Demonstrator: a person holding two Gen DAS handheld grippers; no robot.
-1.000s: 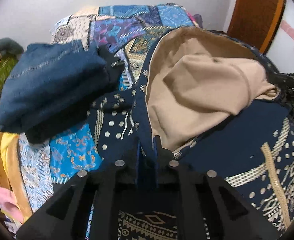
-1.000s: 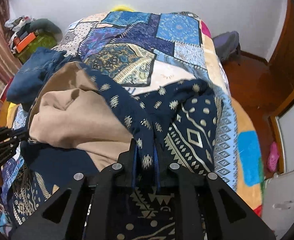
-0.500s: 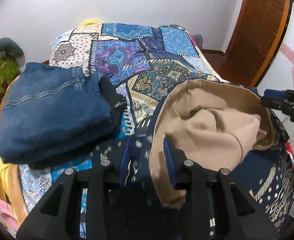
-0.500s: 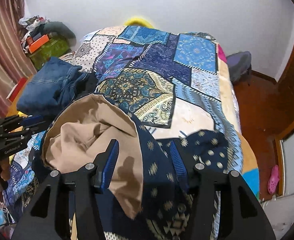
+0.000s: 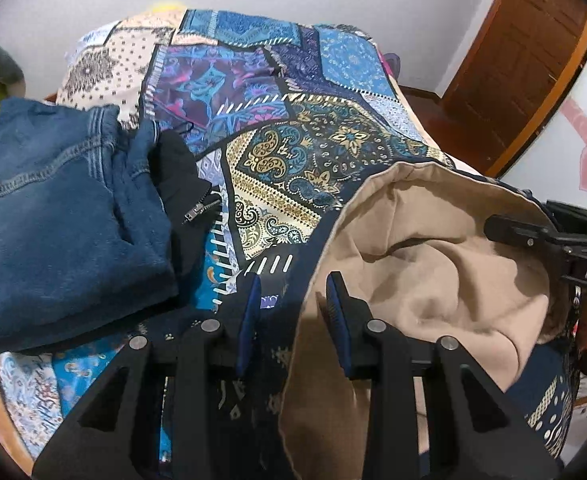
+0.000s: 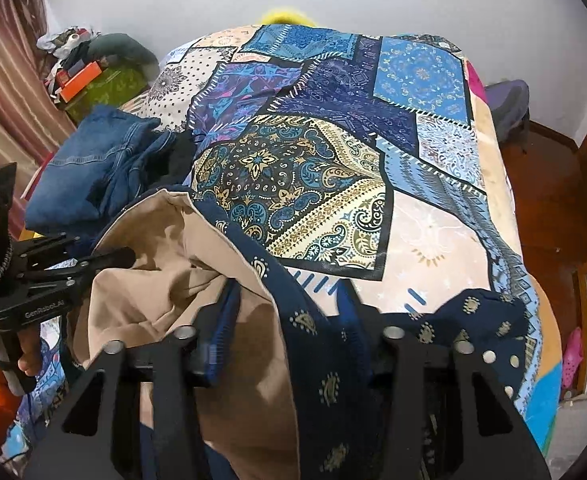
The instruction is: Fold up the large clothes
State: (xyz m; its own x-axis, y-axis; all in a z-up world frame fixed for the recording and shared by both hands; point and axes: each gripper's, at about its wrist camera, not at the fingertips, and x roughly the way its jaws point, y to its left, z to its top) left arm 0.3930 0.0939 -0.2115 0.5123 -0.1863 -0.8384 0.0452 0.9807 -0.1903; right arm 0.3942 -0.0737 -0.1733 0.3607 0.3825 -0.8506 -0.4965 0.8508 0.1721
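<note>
A large navy patterned garment with a tan lining [image 5: 433,280] lies bunched at the near edge of the bed; it also shows in the right wrist view [image 6: 165,304]. My left gripper [image 5: 293,304] is open, its blue-padded fingers apart with the garment's navy edge hanging loose between them. My right gripper [image 6: 285,320] is open too, fingers wide apart around the navy-and-tan edge [image 6: 313,340]. Each gripper shows in the other's view: the right one [image 5: 541,236] at the far right, the left one [image 6: 73,268] at the left.
A patchwork bedspread [image 6: 333,160] covers the bed. Folded blue jeans [image 5: 53,220] lie on a black zipped garment [image 5: 181,200] at the left. A wooden door [image 5: 513,60] stands at the right; cluttered boxes [image 6: 93,76] sit by the left wall.
Both grippers went from shut on the garment's edge to open. The garment slackened and both grippers rose, showing more of the bedspread.
</note>
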